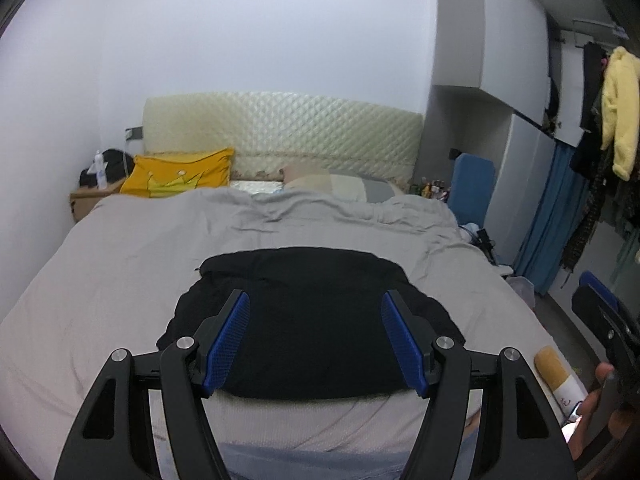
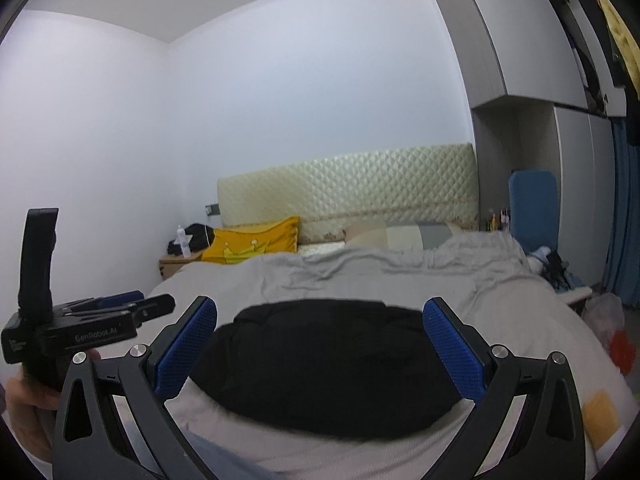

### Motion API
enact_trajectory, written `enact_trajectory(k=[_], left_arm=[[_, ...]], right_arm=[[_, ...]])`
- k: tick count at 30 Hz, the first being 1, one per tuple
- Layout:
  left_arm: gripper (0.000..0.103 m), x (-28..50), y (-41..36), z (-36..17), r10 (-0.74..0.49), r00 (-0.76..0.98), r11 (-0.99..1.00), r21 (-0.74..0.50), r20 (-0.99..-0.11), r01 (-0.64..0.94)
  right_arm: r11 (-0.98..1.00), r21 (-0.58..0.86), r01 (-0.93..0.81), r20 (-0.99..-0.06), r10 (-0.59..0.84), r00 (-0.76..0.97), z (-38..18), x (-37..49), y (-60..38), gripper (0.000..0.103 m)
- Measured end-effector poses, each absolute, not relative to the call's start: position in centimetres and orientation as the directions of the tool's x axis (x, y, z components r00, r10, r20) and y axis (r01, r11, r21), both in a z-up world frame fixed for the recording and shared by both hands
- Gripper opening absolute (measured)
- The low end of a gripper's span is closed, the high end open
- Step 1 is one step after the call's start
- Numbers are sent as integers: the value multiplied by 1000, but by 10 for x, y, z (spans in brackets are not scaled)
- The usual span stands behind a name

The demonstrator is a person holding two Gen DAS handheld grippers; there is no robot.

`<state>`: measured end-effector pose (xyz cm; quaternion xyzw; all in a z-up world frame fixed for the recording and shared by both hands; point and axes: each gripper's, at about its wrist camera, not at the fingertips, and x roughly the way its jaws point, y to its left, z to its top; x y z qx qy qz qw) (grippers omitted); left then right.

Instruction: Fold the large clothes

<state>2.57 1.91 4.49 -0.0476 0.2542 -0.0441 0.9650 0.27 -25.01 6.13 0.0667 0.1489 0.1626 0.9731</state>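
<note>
Both my grippers, left gripper (image 1: 316,338) and right gripper (image 2: 320,354), are hovering spread wide, empty, above the black garment (image 1: 316,320) lying crosswise straight ahead, the left one nearer.

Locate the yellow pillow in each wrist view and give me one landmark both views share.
Left wrist view: the yellow pillow sits left of centre, at the head of the bed, against the quilted headboard's left end.
Right wrist view: the yellow pillow lies left of centre, below the headboard's left end.
Shared landmark: the quilted headboard.

Each tool (image 1: 316,300) (image 2: 320,312) has black arms, bumpy blue pads (image 1: 228,344), and round silver screws (image 1: 185,342).
</note>
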Motion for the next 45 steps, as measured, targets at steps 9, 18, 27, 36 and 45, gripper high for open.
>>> enact_trajectory(k=[9, 18, 27, 36, 45], left_arm=[[69, 26, 23, 17, -64, 850, 995, -101, -523, 13], [69, 28, 22, -4, -34, 833, 997, -71, -552, -6], [69, 27, 19, -12, -23, 824, 998, -56, -566, -10], [69, 35, 21, -19, -19, 795, 998, -60, -606, -22], [69, 33, 18, -25, -6, 783, 999, -35, -622, -20]], right_arm=[[955, 142, -259, -347, 293, 891, 26, 4, -248, 103], [963, 150, -223, -390, 265, 882, -8, 3, -248, 103], [964, 152, -219, -419, 263, 869, -15, 5, -245, 103], [964, 171, -205, -422, 260, 869, -14, 5, -247, 103], [964, 178, -196, -431, 256, 865, -16, 5, -247, 103]])
